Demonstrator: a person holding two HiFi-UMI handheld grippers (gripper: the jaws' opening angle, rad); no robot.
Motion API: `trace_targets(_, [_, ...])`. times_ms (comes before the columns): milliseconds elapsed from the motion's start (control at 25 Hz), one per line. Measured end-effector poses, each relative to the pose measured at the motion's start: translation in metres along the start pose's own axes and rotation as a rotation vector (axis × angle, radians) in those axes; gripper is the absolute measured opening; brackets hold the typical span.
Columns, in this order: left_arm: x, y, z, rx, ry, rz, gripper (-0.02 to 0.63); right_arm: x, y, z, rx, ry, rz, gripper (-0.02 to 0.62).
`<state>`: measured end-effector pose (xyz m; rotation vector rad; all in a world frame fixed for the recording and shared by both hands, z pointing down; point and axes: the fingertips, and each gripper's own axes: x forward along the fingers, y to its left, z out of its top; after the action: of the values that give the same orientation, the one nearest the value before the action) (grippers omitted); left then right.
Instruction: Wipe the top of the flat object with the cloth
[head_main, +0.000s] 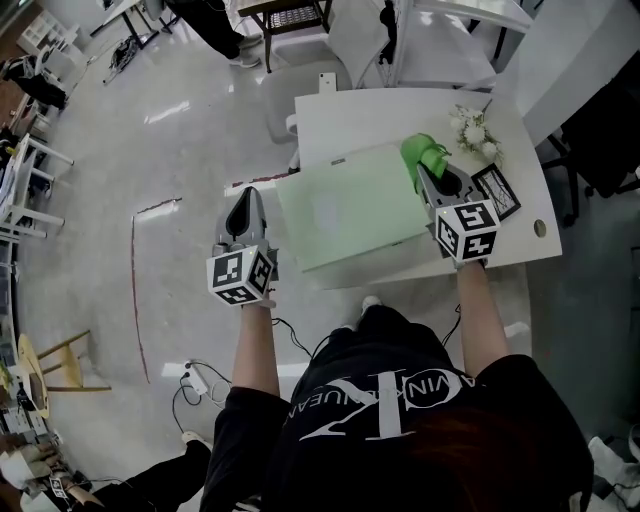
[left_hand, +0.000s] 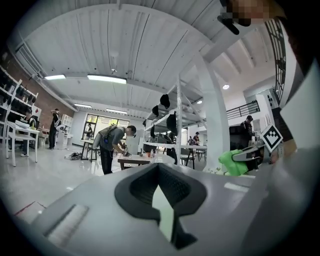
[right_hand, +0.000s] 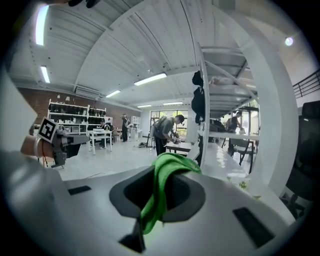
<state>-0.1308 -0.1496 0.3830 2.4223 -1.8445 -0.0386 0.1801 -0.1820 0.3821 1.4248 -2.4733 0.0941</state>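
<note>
A pale green flat board (head_main: 350, 205) lies on the white table (head_main: 380, 110), overhanging its front left edge. My right gripper (head_main: 430, 172) is raised over the board's right end and is shut on a bright green cloth (head_main: 424, 153); the cloth (right_hand: 162, 190) hangs out between its jaws. My left gripper (head_main: 243, 197) is held over the floor just left of the board, apart from it, jaws together with nothing held. From the left gripper view (left_hand: 162, 200), the cloth (left_hand: 235, 161) shows far right.
White flowers (head_main: 472, 128) and a dark framed picture (head_main: 497, 192) sit at the table's right end. Red tape (head_main: 135, 290) and a power strip (head_main: 197, 378) lie on the floor at left. Other people work at tables farther off (left_hand: 112, 145).
</note>
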Motion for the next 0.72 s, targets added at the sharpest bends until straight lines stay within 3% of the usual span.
trace_targets(320, [-0.001,-0.012,0.032,0.004,-0.066,-0.015,0.011,-0.006,0.005,0.024,-0.009,-0.060,0.015,0.035])
trace_targets(720, [-0.005,-0.010,0.042,0.013,-0.080,-0.001,0.011,-0.009,0.013,0.042,-0.016,-0.114,0.029,0.035])
